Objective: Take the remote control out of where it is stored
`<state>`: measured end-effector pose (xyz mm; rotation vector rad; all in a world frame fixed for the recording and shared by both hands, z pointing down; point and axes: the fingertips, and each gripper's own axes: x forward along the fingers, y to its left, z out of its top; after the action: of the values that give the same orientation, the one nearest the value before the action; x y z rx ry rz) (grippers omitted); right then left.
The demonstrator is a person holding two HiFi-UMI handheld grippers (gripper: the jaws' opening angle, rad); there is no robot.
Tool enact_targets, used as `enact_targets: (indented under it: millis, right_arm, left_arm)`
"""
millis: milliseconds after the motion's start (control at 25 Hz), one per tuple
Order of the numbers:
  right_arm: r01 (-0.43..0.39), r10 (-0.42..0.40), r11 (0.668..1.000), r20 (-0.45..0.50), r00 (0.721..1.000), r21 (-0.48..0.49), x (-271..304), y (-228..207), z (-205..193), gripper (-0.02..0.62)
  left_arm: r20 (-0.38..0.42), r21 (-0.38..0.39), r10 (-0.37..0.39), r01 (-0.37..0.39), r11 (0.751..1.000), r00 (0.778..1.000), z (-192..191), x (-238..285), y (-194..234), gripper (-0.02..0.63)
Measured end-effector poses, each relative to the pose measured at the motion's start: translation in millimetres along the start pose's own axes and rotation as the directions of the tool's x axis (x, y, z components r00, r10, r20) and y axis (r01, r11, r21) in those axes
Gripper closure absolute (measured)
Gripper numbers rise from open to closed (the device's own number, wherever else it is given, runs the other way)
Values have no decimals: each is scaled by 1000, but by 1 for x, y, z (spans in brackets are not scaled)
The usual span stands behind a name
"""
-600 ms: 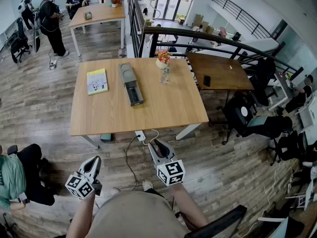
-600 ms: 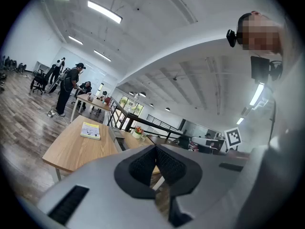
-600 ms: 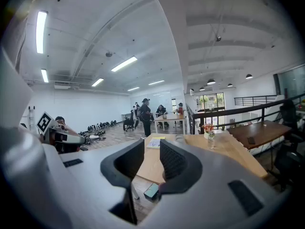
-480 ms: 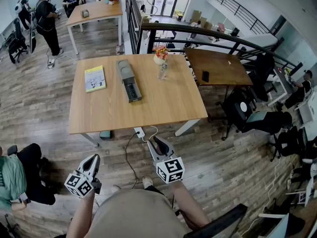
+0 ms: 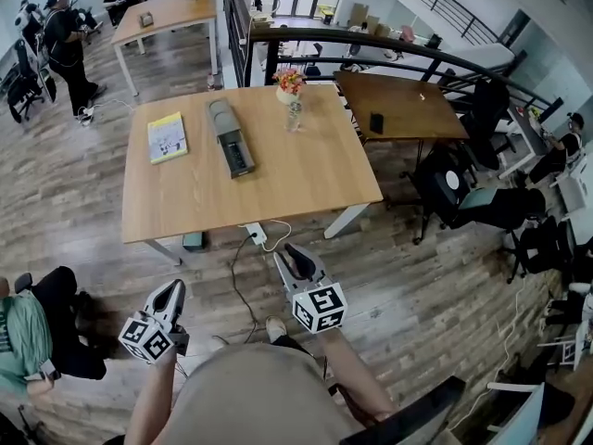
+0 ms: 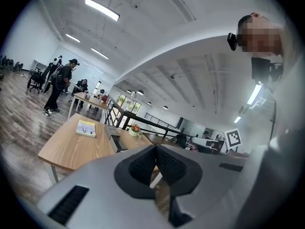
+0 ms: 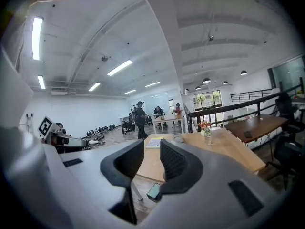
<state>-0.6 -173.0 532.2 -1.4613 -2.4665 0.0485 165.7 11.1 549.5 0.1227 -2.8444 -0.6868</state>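
We note the left gripper (image 5: 174, 289) and right gripper (image 5: 290, 249) clenched empty; the slim black remote control (image 5: 236, 158) lies in a long grey case (image 5: 220, 119) near the wooden desk's (image 5: 287, 170) far edge, seemingly light and stiff, best pinched across its long sides.

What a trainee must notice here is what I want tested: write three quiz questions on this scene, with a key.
1. True or false: one of the grippers already touches the long grey case on the light wooden table.
2. Multiple choice: in the head view, what lies on that table to the left of the case? A) a yellow booklet B) a laptop C) a mug
3. Fill in: to the right of the case stands a ___ with flowers.
Key: 1 false, the left gripper and the right gripper are both over the floor, short of the table. 2 A. 3 vase.
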Motion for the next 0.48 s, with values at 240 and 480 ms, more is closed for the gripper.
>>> enact_targets:
  millis: [240,480]
  right_arm:
    - [-40,39,999,27,999,29,-5,-8,3,485]
    - [-46,46,998,8,999,32,-9,-30,1,485]
  left_arm:
    - [-5,-1,3,-3,1000,1000,-8,10,-9,601]
    - [-4,-2,20,-20,1000,1000,-12,27,-25,601]
